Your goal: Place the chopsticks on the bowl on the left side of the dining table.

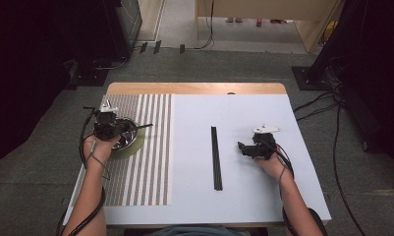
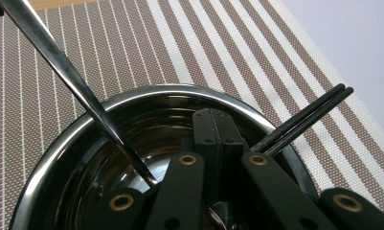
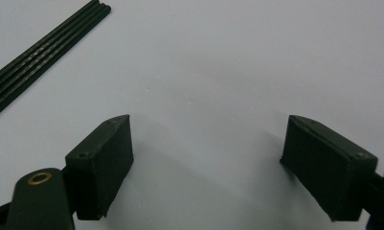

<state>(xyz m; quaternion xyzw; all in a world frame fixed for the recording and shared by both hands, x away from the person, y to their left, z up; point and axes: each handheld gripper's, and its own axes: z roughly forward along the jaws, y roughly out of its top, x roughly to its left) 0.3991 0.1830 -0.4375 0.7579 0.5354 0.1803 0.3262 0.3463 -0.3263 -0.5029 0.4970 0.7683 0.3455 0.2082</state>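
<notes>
A steel bowl [image 1: 131,139] [image 2: 156,91] sits on a green disc [image 1: 123,152] on the striped placemat [image 1: 145,167]. My left gripper [image 1: 115,132] [image 2: 213,134] hangs over the bowl, pointing down into it, jaws shut pad to pad with nothing visible between them. A pair of black chopsticks [image 2: 309,112] [image 1: 141,127] leans on the bowl's right rim. A shiny metal utensil handle [image 2: 60,64] leans in from the other side. My right gripper [image 1: 242,148] [image 3: 208,129] is open over the white tabletop, with nothing between its jaws. Left of it lie black sticks [image 1: 216,157] [image 3: 46,48] side by side.
The white table [image 1: 263,196] has a wooden strip [image 1: 194,88] along its far edge. Cables [image 1: 327,105] run over the grey floor at right, and dark equipment stands at both far corners.
</notes>
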